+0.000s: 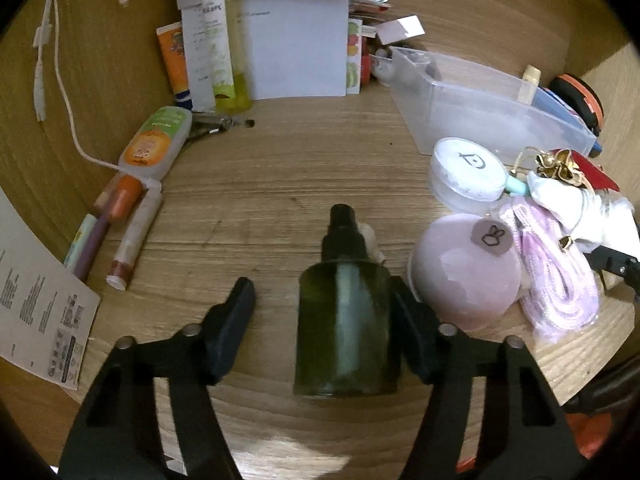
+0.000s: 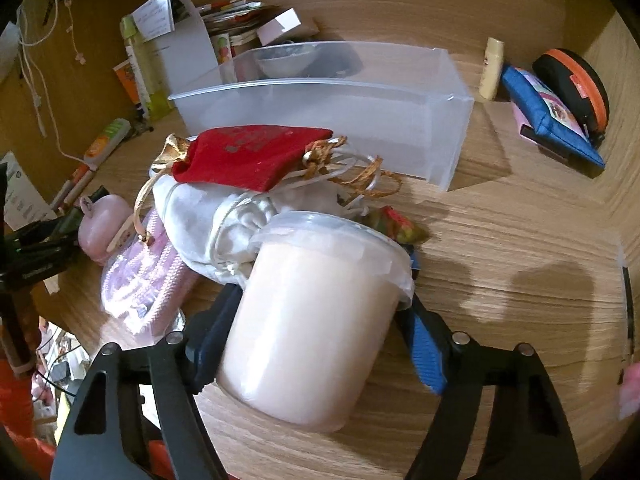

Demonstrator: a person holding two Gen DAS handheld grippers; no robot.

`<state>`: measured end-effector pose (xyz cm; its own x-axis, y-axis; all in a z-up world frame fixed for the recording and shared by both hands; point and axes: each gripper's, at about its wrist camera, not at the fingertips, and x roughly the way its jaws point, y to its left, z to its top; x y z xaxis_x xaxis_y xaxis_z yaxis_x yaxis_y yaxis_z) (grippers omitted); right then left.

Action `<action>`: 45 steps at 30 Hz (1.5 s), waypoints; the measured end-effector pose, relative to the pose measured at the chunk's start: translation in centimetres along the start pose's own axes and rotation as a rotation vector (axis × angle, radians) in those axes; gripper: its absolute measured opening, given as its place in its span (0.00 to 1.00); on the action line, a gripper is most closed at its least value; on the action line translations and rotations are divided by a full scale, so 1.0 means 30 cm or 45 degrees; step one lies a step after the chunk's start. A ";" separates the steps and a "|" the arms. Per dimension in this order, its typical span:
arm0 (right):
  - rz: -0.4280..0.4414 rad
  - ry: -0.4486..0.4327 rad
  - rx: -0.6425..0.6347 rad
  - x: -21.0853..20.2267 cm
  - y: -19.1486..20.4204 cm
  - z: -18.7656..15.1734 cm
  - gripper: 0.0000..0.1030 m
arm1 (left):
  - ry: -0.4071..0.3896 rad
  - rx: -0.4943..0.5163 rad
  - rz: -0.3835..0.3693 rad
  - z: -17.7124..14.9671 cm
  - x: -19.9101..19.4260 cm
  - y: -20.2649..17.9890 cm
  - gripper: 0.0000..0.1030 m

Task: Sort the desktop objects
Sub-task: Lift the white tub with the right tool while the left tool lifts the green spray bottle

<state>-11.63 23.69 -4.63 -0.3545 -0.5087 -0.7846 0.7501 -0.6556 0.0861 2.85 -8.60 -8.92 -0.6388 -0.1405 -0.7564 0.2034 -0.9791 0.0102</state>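
Fingers of my left gripper point(image 1: 324, 320) stand apart around a dark green bottle point(image 1: 346, 324) with a black pump top, upright on the desk point(image 1: 260, 184); only the right finger touches it. My right gripper point(image 2: 320, 320) clamps a creamy, clear-lidded tub point(image 2: 308, 320), tilted between both fingers, before the bin point(image 2: 320, 116).

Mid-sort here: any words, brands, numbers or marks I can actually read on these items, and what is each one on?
No legible words or numbers.
White round container lid: hand-drawn black symbol, not a word.
Pink round case: sticker with a bunny doodle.
Red pouch: silver print, blurred.
Orange-label bottle, white tube, papers, leaflet: print too small.
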 end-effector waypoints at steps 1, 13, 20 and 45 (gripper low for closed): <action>-0.006 -0.001 -0.006 -0.001 0.000 -0.001 0.71 | -0.004 0.005 0.004 -0.001 -0.001 -0.001 0.60; -0.018 -0.057 0.074 -0.055 -0.064 -0.018 0.65 | -0.038 -0.028 0.089 0.000 -0.006 0.008 0.40; -0.028 -0.133 0.161 -0.119 -0.128 -0.023 0.65 | -0.064 -0.075 0.084 0.006 -0.025 0.025 0.40; 0.026 -0.403 0.029 -0.295 -0.149 0.242 0.65 | -0.348 0.088 -0.101 0.356 -0.240 -0.161 0.40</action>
<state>-15.90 27.05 6.39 -0.4982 -0.6677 -0.5531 0.7474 -0.6541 0.1163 -1.46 -4.44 3.47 -0.8290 -0.0884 -0.5522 0.0997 -0.9950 0.0096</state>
